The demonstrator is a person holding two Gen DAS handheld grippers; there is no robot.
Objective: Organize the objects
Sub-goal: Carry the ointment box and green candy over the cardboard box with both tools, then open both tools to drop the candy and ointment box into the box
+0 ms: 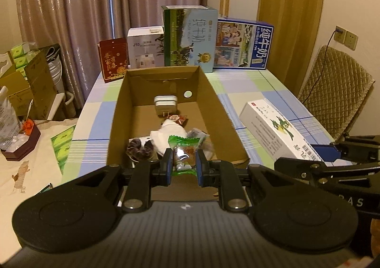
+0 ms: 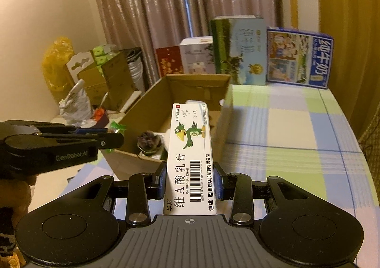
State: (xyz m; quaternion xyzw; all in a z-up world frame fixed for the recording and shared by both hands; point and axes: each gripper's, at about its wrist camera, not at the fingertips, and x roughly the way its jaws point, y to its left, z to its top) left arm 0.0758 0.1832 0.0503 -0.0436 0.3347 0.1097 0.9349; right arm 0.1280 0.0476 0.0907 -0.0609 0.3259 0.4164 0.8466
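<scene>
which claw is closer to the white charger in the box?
Left. Left claw, shut on a green candy, is over the cardboard box's near end; right claw holds the ointment carton outside it. White charger sits at the far end.

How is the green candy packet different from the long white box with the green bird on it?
The candy packet is a small, soft, crinkly green wrapper; the ointment box is long, stiff, white cardboard with a bird picture and a barcode. The left gripper holds the candy packet over the near end of the cardboard box; the right gripper holds the ointment box outside it, pointing forward. Both are pinched between jaws, off the table.
</scene>
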